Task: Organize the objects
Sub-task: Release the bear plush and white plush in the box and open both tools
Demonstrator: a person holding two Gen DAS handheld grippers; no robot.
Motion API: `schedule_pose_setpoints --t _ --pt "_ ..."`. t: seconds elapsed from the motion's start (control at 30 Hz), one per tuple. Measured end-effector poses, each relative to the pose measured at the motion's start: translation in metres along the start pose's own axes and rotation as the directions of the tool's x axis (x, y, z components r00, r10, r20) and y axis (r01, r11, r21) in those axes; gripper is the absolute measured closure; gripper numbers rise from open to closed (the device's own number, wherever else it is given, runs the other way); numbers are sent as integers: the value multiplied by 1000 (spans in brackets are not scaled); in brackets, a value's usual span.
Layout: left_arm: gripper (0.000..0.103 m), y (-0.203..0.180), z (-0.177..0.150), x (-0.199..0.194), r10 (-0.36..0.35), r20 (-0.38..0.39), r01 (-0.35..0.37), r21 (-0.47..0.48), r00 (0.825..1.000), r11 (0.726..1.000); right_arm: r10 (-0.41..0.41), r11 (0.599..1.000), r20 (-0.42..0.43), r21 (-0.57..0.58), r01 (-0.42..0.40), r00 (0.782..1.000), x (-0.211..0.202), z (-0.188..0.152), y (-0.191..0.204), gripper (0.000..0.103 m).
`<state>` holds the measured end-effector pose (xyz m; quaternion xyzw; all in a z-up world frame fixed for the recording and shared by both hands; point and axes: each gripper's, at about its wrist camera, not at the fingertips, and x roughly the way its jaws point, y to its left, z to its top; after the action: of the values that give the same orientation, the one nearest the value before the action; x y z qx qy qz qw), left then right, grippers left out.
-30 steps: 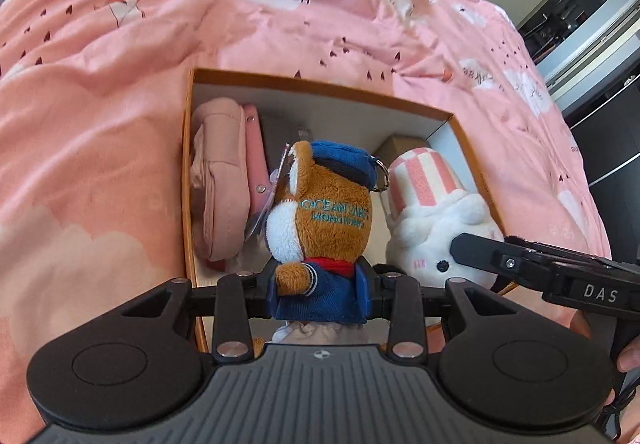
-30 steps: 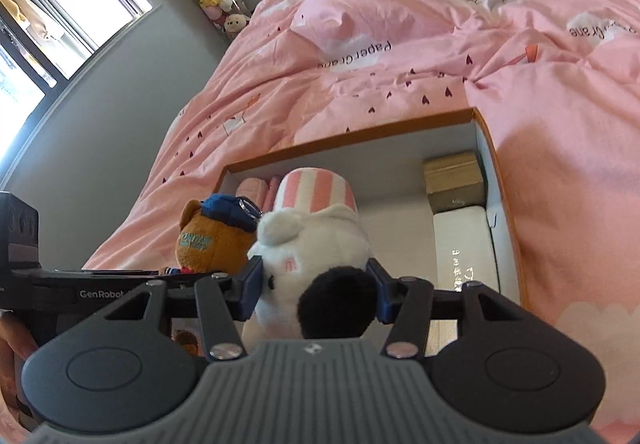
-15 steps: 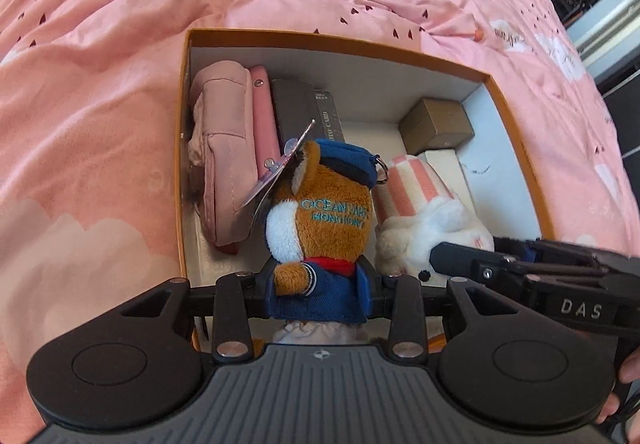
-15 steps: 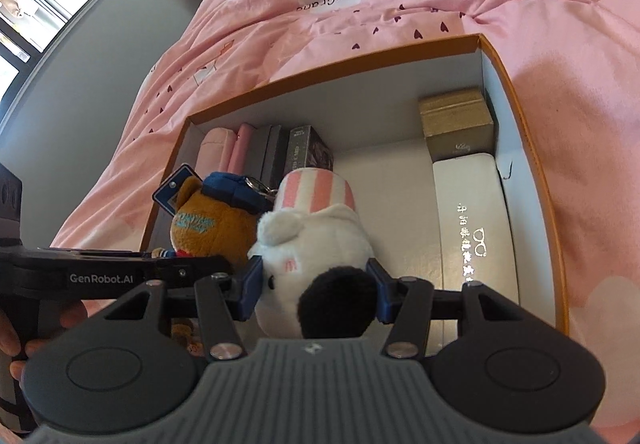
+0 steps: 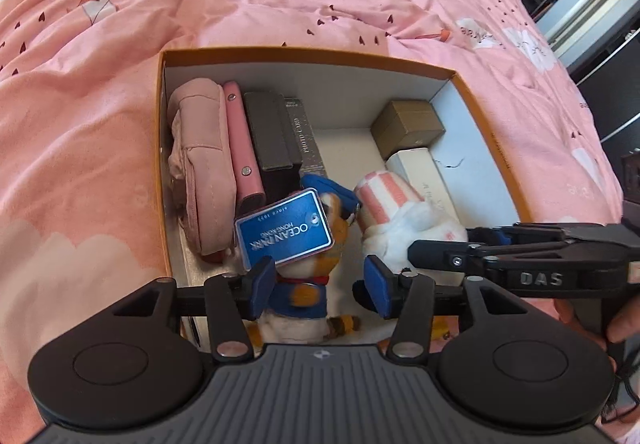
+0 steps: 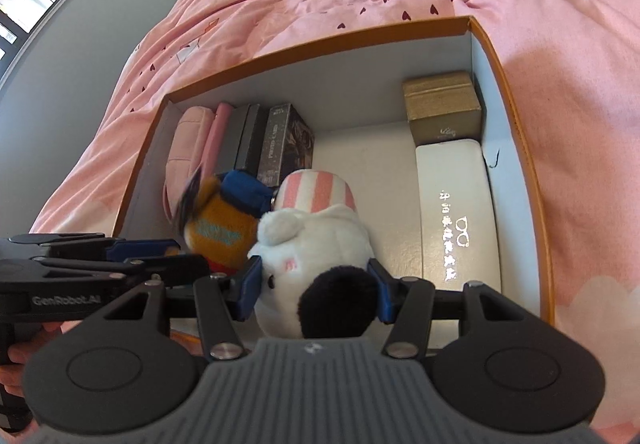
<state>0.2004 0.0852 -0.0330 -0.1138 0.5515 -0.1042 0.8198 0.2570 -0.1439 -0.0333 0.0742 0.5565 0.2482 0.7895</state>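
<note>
An orange-rimmed box (image 5: 304, 56) (image 6: 320, 44) lies open on a pink duvet. In the left wrist view, a brown bear plush (image 5: 304, 292) in a blue cap and jacket sits low in the box, its blue tag (image 5: 284, 236) flipped up. My left gripper (image 5: 320, 290) is opening around the bear, and its right pad stands clear of it. Beside the bear is a white plush (image 6: 316, 240) with a pink-striped hat. My right gripper (image 6: 316, 294) is shut on that plush, both pads pressing its sides.
Along the box's left wall stand a pink pouch (image 5: 200, 164), a pink case (image 5: 240, 140) and dark card boxes (image 6: 280, 140). A gold box (image 6: 444, 104) and a white glasses case (image 6: 456, 212) line the right wall. Bare box floor (image 6: 380, 172) shows between them.
The left jaws have spread away from the bear, which dropped lower while its tag flipped up. The right gripper sank into the box with the white plush.
</note>
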Motion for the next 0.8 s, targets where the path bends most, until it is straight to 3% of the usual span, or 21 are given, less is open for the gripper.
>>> schedule_pose_setpoints --t 0.43,0.8 --pt "53 6 0 10 25 4 -25 -11 1000 1000 -38 996 -86 -82 31 996 20 5 13 46" --pt "61 -2 1 20 143 29 -144 21 989 989 -36 990 -179 -139 10 983 50 11 26 46"
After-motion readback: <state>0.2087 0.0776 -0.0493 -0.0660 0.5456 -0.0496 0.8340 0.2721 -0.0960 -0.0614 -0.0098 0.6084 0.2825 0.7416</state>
